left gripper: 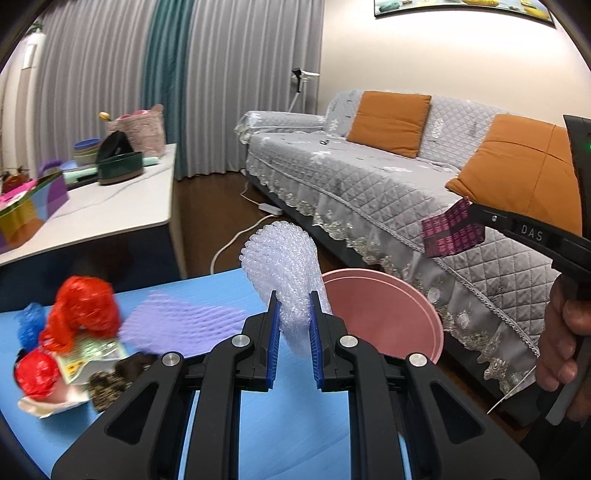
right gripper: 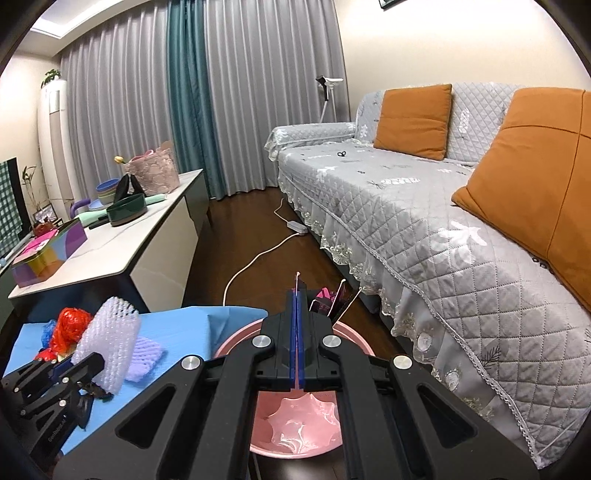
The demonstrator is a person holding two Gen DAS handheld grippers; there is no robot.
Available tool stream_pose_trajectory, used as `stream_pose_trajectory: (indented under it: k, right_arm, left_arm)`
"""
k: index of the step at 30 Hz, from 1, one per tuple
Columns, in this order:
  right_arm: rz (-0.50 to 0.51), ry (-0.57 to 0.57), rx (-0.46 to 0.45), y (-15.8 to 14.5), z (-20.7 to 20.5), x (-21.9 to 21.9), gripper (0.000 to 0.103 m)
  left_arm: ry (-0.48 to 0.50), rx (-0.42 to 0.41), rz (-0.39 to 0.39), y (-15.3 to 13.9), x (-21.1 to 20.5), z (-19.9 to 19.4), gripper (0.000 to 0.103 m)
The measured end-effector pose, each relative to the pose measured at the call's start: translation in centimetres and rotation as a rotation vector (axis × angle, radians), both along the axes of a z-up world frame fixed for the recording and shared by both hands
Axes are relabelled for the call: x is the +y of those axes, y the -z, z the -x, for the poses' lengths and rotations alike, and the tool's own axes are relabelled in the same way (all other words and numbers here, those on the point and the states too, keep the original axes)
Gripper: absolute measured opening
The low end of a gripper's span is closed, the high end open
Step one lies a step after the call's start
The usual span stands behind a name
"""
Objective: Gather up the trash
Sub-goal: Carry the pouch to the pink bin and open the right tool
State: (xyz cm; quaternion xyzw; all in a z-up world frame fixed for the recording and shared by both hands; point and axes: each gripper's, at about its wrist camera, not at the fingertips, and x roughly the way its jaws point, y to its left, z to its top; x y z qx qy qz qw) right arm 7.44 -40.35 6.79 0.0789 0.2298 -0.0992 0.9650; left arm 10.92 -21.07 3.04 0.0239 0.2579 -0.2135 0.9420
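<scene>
Setting: a home living room. A long sofa is draped in a grey quilted cover with a lace hem, and orange cushions are propped against its back. Floor-length grey and teal curtains are drawn across the far wall. A white-topped low cabinet is loaded with bowls, a fabric basket and coloured boxes. Dark wood flooring is seen, with a white power strip and cable on it. A framed picture is hung above the sofa.
</scene>
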Motion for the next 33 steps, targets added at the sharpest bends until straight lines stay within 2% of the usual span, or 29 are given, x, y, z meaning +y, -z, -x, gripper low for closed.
stream_pose_trajectory:
  k: [14,25,26,28,29,30,31,33]
  right_arm:
    - [-0.051,0.02,0.049,2.4,-2.6,-1.9,0.001]
    - [-0.064,0.009,0.09,3.6,-3.8,-1.6,0.002]
    - [-0.065,0.015,0.097,3.7,-3.8,-1.6,0.004]
    - [-0.083,0.021,0.122,4.1,-4.1,-2.0,0.01]
    - [-0.094,0.023,0.128,4.3,-4.2,-2.1,0.013]
    - [-0.099,0.03,0.131,4.4,-4.1,-2.2,0.026]
    - [-0.099,0.041,0.133,4.4,-4.1,-2.3,0.038]
    - [-0.098,0.052,0.13,4.3,-4.0,-2.4,0.042]
  left_arm:
    - [0.06,0.059,-0.009,2.8,-3.2,-3.7,0.014]
    - [0.126,0.075,-0.01,4.0,-5.2,-5.0,0.014]
    - [0.136,0.077,-0.007,4.0,-5.3,-5.2,0.016]
    - [0.158,0.095,-0.001,4.1,-5.8,-5.9,0.027]
    - [0.17,0.111,0.003,4.2,-6.0,-6.2,0.045]
    - [0.178,0.121,0.008,4.4,-6.1,-6.5,0.05]
    - [0.171,0.118,0.005,4.5,-6.0,-6.6,0.05]
    - [0.158,0.119,0.011,4.6,-5.7,-6.7,0.05]
